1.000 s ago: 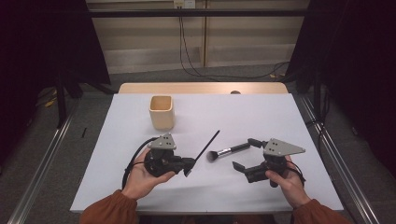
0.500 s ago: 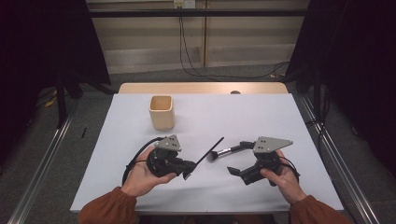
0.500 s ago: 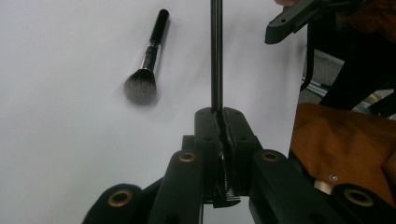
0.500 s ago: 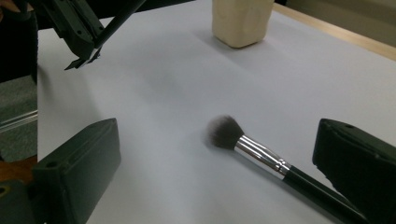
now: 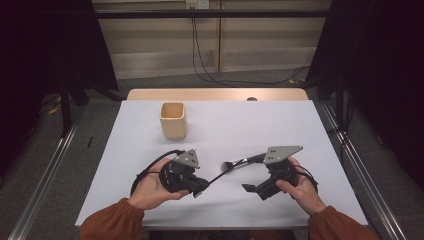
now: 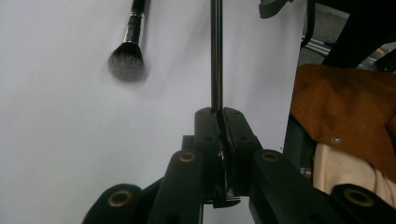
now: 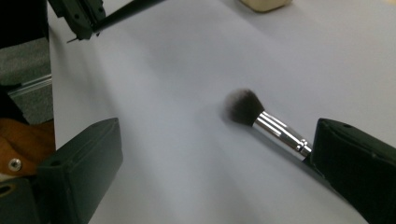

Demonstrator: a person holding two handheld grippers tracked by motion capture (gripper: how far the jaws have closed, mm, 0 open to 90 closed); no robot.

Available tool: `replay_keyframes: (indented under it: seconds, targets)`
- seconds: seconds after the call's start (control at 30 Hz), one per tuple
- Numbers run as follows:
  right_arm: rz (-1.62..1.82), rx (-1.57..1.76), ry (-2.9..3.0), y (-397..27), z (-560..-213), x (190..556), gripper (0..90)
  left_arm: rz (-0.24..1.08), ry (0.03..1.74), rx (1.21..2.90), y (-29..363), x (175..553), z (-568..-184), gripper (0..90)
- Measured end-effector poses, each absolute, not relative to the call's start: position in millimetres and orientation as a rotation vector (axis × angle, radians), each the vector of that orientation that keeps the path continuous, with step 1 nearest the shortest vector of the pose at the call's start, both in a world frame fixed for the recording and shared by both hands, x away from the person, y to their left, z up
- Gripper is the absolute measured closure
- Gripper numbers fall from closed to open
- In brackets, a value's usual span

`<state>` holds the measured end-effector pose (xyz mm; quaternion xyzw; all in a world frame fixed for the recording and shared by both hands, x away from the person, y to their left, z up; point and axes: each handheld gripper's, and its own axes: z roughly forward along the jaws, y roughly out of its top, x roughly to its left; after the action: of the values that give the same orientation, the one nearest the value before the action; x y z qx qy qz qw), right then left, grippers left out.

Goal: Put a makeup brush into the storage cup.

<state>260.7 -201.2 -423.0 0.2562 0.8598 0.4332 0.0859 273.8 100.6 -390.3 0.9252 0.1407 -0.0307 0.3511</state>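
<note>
My left gripper (image 5: 201,187) is low at the table's front left, shut on the end of a thin black rod (image 5: 217,176) that slants up and right toward the brush. In the left gripper view its jaws (image 6: 217,114) pinch the rod (image 6: 216,56). A makeup brush (image 5: 245,161) with a dark bristle head and a silver ferrule lies on the white table (image 5: 250,125). My right gripper (image 5: 254,190) hovers at the front right, open. In the right gripper view the brush (image 7: 261,119) lies between its spread jaws (image 7: 210,135), close to the right one and untouched.
A beige square cup (image 5: 173,120) stands upright at the back left of the table. The right gripper view catches the left gripper (image 7: 81,16) with the rod (image 7: 126,11) at its top left. Metal rails run along the floor on both sides of the table.
The right gripper has drifted a little left and toward the front edge. The rod's free end has sunk lower, nearer the brush head. The brush has stayed in place.
</note>
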Motion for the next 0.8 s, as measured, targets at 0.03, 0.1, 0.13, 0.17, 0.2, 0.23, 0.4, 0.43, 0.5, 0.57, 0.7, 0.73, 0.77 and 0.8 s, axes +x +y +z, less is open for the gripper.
replay_keyframes:
  seconds: [0.03,0.1,0.13,0.17,0.2,0.23,0.4,0.43,0.5,0.57,0.7,0.73,0.77,0.8]
  targets:
    - [1.281,0.770,2.568,-201,-423,261,2.5,-0.082,0.368,2.402,101,274,-391,85.8]
    - [1.259,0.770,2.567,-201,-423,261,2.3,-0.083,0.363,2.422,101,275,-391,85.7]
    - [1.255,0.771,2.576,-201,-422,261,2.3,-0.085,0.370,2.432,101,276,-392,85.8]
    - [1.257,0.775,2.593,-201,-421,263,2.4,-0.098,0.371,2.440,101,277,-392,85.7]
    - [1.252,0.767,2.602,-201,-421,264,2.3,-0.094,0.371,2.451,101,278,-392,85.7]
    - [1.249,0.761,2.627,-200,-420,266,2.3,-0.097,0.371,2.460,101,279,-392,85.7]
    - [1.187,0.708,2.731,-193,-421,271,2.5,-0.107,0.364,2.524,103,283,-394,85.7]
    - [1.175,0.702,2.742,-192,-422,271,2.5,-0.118,0.357,2.536,102,283,-394,85.7]
    - [1.135,0.662,2.770,-188,-423,273,2.6,-0.115,0.341,2.556,101,283,-392,85.7]
    - [1.115,0.646,2.803,-185,-425,276,2.8,-0.113,0.330,2.557,100,284,-391,85.7]
    - [1.070,0.611,2.880,-180,-426,279,2.9,-0.140,0.318,2.594,99,287,-392,85.7]
    - [1.055,0.591,2.889,-178,-427,280,3.3,-0.144,0.310,2.607,98,287,-392,85.7]
    - [1.041,0.587,2.896,-178,-427,281,3.7,-0.151,0.304,2.623,97,287,-393,85.7]
    - [1.021,0.576,2.917,-176,-427,282,3.8,-0.163,0.296,2.635,97,288,-394,85.7]
